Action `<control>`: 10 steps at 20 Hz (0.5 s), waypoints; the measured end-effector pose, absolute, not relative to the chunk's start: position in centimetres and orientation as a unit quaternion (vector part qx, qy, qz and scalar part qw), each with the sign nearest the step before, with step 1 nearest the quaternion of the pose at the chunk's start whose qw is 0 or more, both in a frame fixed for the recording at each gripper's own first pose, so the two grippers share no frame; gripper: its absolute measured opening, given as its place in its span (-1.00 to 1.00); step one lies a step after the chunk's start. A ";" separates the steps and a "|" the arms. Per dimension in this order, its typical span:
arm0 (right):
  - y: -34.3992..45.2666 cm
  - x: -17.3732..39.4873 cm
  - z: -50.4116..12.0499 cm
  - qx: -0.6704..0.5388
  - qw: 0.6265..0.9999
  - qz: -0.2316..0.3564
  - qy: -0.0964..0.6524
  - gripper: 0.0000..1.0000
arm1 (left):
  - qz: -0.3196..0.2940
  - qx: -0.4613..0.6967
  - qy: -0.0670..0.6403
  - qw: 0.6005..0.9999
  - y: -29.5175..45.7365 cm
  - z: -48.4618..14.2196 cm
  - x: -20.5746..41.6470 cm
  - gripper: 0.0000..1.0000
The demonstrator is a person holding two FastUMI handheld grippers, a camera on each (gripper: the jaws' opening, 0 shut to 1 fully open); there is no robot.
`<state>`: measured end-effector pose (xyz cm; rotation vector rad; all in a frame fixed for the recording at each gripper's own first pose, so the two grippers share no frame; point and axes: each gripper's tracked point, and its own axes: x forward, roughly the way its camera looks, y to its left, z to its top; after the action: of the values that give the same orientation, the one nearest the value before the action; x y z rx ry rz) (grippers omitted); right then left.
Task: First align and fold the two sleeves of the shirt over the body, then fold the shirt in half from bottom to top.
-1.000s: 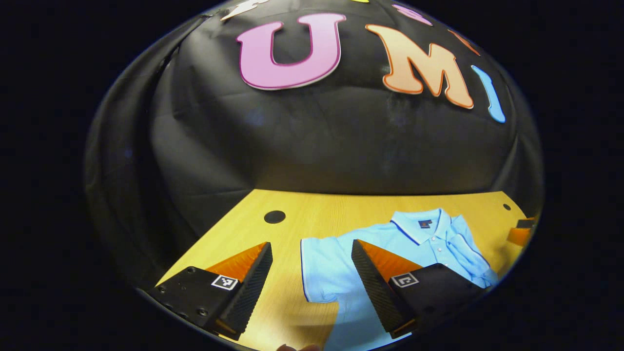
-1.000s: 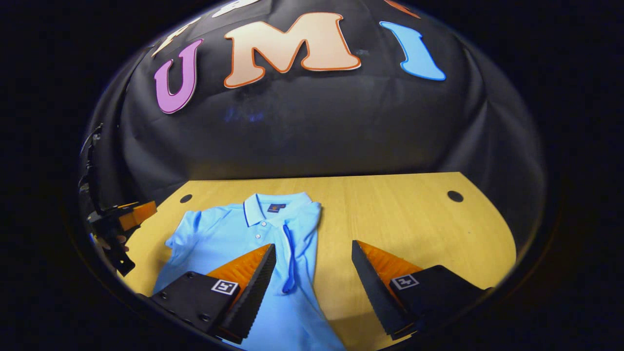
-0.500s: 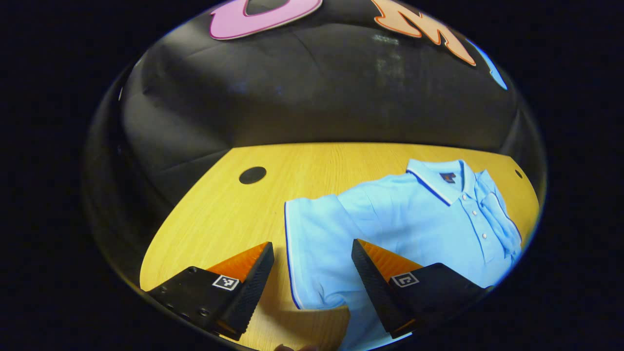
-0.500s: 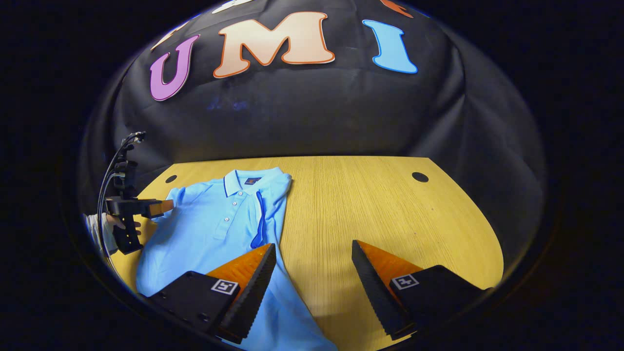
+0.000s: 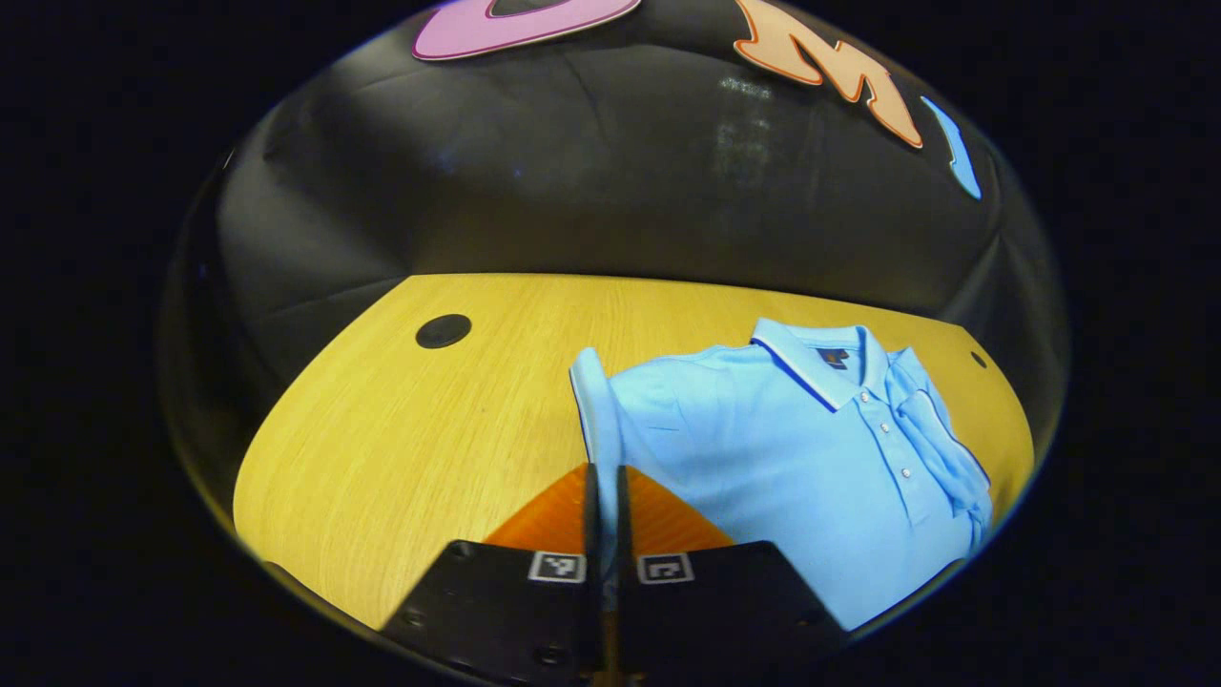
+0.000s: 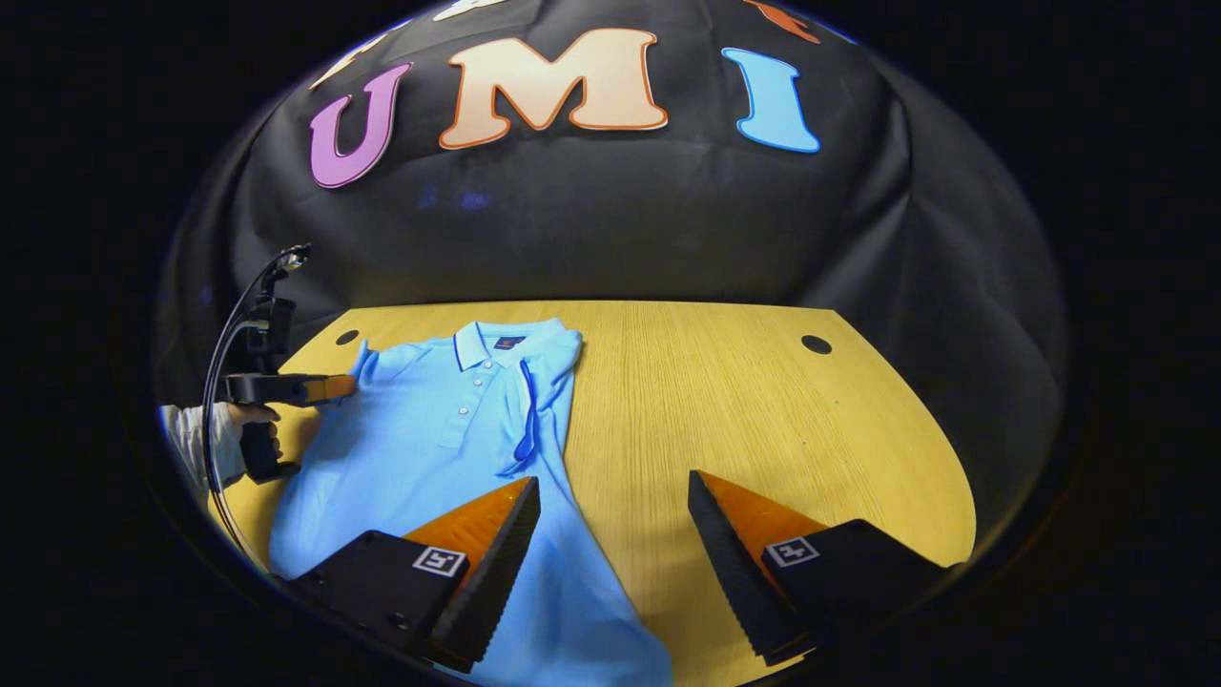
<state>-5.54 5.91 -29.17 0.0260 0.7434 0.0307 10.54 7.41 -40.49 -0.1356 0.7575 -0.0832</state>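
Note:
A light blue polo shirt (image 5: 792, 448) lies face up on the wooden table (image 5: 382, 429), collar toward the wall. My left gripper (image 5: 605, 477) is shut on the shirt's near sleeve (image 5: 593, 401), whose edge stands up from the fingertips. In the right gripper view the same shirt (image 6: 420, 448) lies at the left, its other sleeve (image 6: 539, 401) folded over the body. There the left gripper (image 6: 334, 386) pinches the far sleeve, held by a hand (image 6: 253, 420). My right gripper (image 6: 615, 496) is open above the shirt's side edge, one finger over cloth, the other over bare wood.
Round dark holes mark the table top (image 5: 443, 331) (image 6: 816, 343) near its back corners. The black cloth wall stands right behind the table. Bare wood (image 6: 763, 410) stretches to the right of the shirt.
The left gripper went from open around the sleeve to shut on it, and the sleeve edge now stands lifted. The right gripper stayed open and hardly shifted.

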 end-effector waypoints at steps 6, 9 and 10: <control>6.0 -6.1 -29.3 0.029 0.933 0.020 0.359 0.96 | -0.071 -0.082 0.360 0.927 4.9 -38.6 11.1 -1.00; 5.8 -6.1 -29.8 0.042 0.931 0.021 0.361 0.96 | -0.101 -0.082 0.347 0.929 1.7 -36.4 11.2 -1.00; 5.8 -6.0 -29.7 0.046 0.931 0.021 0.360 1.00 | -0.111 -0.079 0.346 0.928 0.5 -35.7 11.1 -1.00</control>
<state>-6.04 5.79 -29.73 0.0950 0.7373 0.0430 11.15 0.46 -35.72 -0.1613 0.7083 -0.2270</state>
